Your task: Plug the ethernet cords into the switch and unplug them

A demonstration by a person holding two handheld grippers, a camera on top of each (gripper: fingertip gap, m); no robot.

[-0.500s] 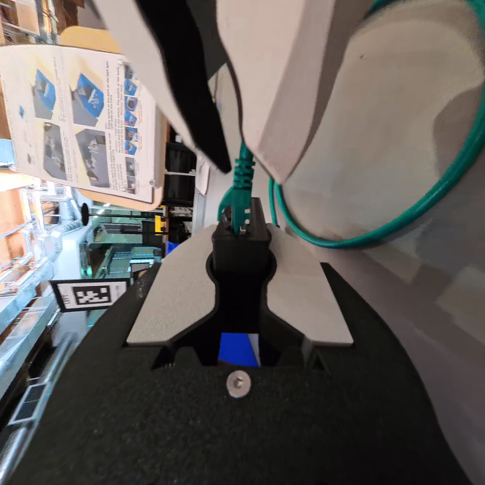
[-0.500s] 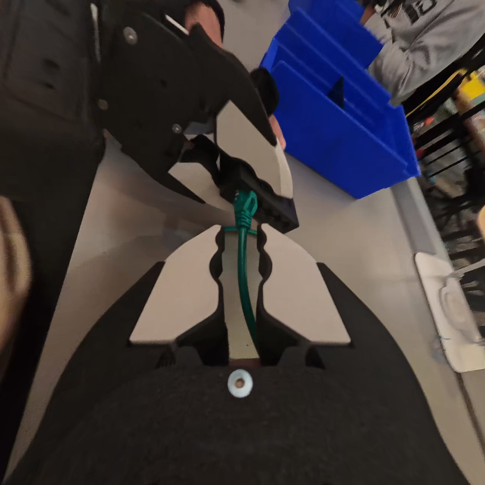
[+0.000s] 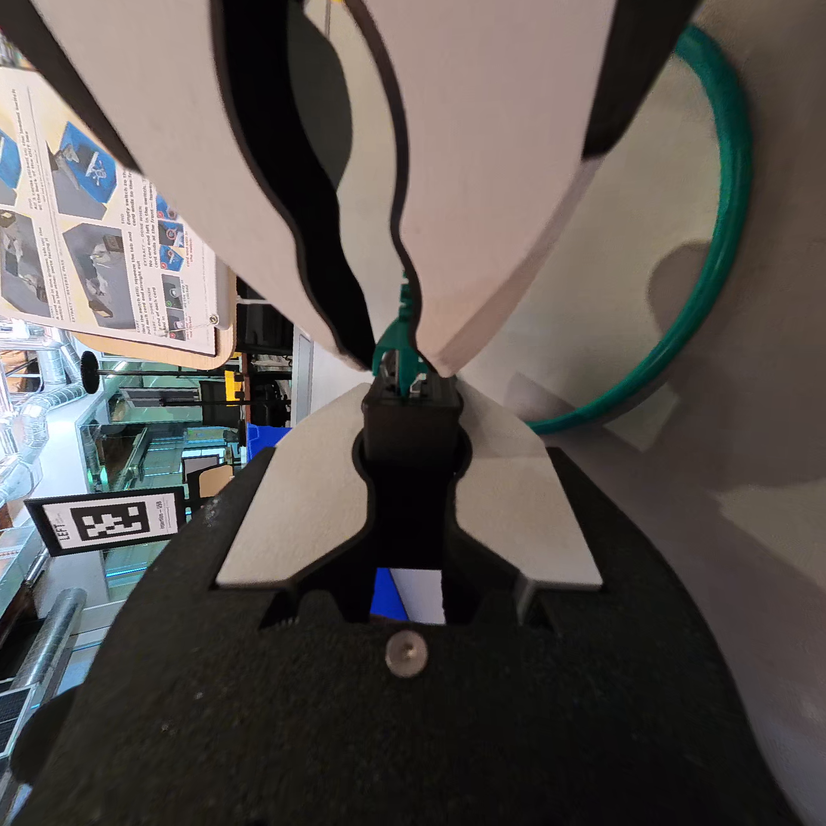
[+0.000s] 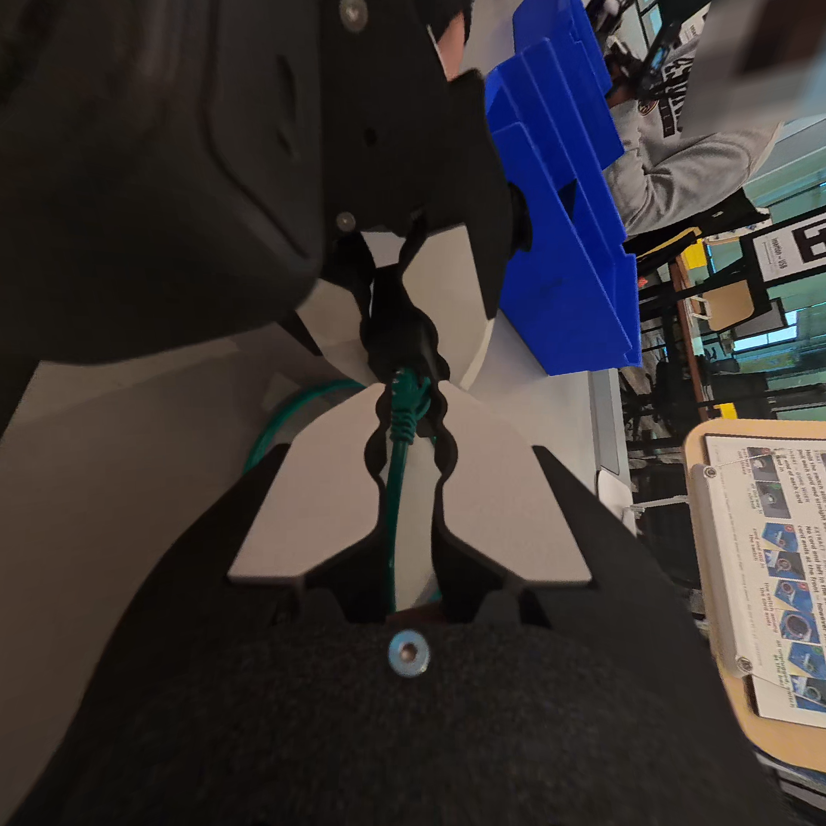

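Between the left gripper's point(image 3: 411, 402) fingertips: the black switch point(image 3: 410, 424), clamped, its port face pointing away from the camera. Green ethernet cord point(image 3: 402, 357) meets that face straight ahead; can't tell if the plug is fully seated. Right gripper point(image 3: 393, 353) comes in nose-to-nose from the far side, tips almost touching the left's.

Right wrist view: right gripper point(image 4: 411, 393) pinched on the green connector boot point(image 4: 409, 402) right at its fingertips, with the cord point(image 4: 395, 491) trailing back down the gap between the fingers toward the camera. Switch point(image 4: 398, 330) sits just past the tips, held by the left gripper point(image 4: 404, 357).

Slack cord loops on the grey table point(image 3: 670, 536), right of the left gripper. Blue bins point(image 4: 567, 250) beyond the right gripper's tips, up-right. Instruction sheet on a board point(image 4: 769, 581) right of it. A person in a grey sweatshirt point(image 4: 679, 161) behind the bins.
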